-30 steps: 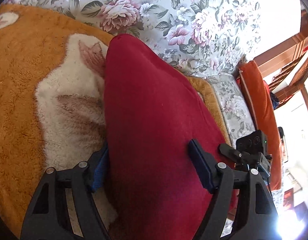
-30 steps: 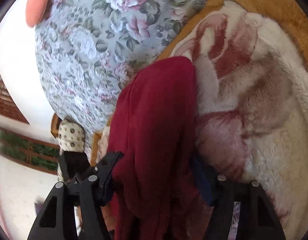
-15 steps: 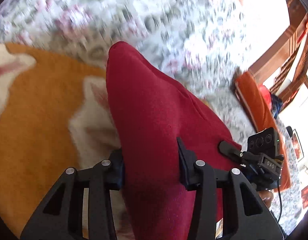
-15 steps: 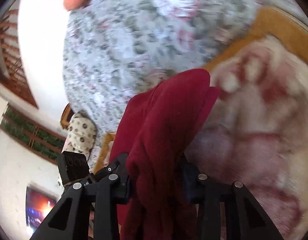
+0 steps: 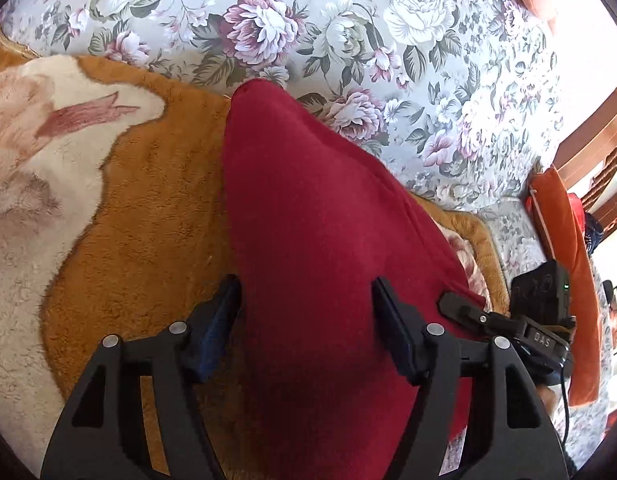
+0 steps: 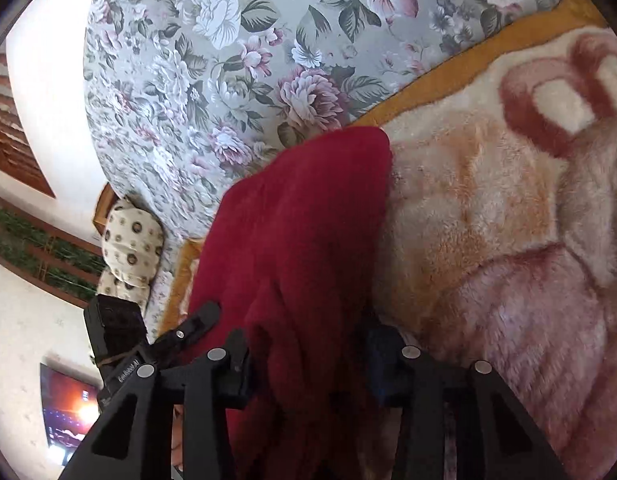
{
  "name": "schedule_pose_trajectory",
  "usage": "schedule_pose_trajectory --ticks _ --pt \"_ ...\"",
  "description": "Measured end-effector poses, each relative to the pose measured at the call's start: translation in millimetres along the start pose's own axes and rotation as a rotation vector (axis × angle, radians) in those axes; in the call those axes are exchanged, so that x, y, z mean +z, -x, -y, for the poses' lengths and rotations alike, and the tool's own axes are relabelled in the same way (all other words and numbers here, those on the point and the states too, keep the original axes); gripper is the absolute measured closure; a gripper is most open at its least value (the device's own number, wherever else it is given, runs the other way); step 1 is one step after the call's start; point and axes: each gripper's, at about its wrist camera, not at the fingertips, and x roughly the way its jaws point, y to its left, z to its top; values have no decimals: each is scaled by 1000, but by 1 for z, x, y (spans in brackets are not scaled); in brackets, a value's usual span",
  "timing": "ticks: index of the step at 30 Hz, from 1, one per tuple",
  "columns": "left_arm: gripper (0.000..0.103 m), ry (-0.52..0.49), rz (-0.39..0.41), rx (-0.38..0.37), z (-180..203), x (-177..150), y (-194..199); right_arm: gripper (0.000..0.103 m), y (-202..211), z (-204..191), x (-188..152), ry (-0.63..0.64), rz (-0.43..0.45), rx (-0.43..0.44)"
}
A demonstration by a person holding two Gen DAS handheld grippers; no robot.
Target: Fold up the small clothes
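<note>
A dark red garment (image 5: pixel 316 240) lies folded on an orange and cream plush blanket (image 5: pixel 148 200). It runs away from me to a point near the floral backrest. My left gripper (image 5: pixel 306 312) is open, its jaws standing wide on either side of the cloth near its end. In the right wrist view the same red garment (image 6: pixel 300 248) runs between the jaws of my right gripper (image 6: pixel 308 344), which are parted and straddle the bunched cloth. The right gripper's body shows in the left wrist view (image 5: pixel 540 320).
A floral upholstered backrest (image 5: pixel 348 40) rises just behind the garment. An orange cushion (image 5: pixel 564 260) lies to the right. A dotted cream cushion (image 6: pixel 128 248) sits at the left. A lit screen (image 6: pixel 68 412) shows at lower left.
Both grippers were shut on the red garment half a second ago and lifted it; now both jaws have opened and the cloth lies on the blanket again.
</note>
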Motion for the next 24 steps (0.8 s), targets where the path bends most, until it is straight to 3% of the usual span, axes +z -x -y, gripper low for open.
schedule_pose_trajectory --ticks 3,5,6,9,11,13,15,16,18,24 --pt "36 -60 83 56 15 4 26 61 16 -21 -2 94 21 -87" --pt "36 -96 155 37 29 6 49 61 31 -41 -4 194 64 -143" --pt "39 -125 169 21 39 5 58 61 41 -57 -5 269 115 -214" --pt "61 -195 117 -20 60 -11 56 61 53 -102 -10 480 188 -298" --pt "66 -232 74 11 62 -24 42 61 42 -119 -17 605 135 -309" --pt "72 -196 35 55 48 -31 19 61 21 -128 -31 761 46 -360" --pt "88 -140 46 45 35 -29 14 60 -9 -113 -46 853 -66 -453" --pt "88 -117 34 31 33 -27 12 60 -18 -100 -52 884 -98 -500" --pt "93 -114 25 35 33 -25 7 57 -22 -89 -68 987 -47 -529" --pt "93 -117 45 111 43 -32 8 56 -27 -88 -72 968 -28 -600"
